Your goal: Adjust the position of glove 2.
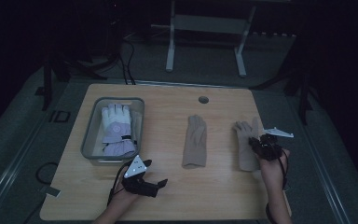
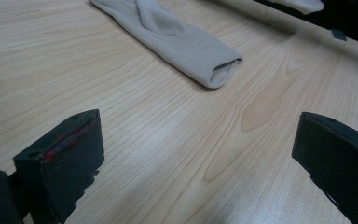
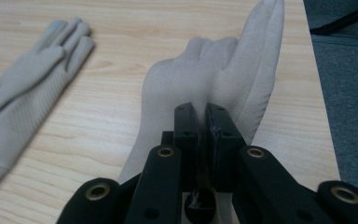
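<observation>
Our right gripper (image 3: 203,123) is clamped on the beige glove (image 3: 200,84) nearest the table (image 1: 168,107) edge. Left gripper (image 1: 154,173) jaws apart, w/ nothing between. Thin pinch of fabric may slip as we lift.

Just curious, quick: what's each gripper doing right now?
Left gripper: open, holding nothing, over the table.
Right gripper: shut on the beige glove.

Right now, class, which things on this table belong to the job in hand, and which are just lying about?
In the job:
right hand-held gripper, shut on the right beige glove
middle beige glove

Lying about:
grey bin
white ski glove inside it
left hand-held gripper, open and idle
</observation>
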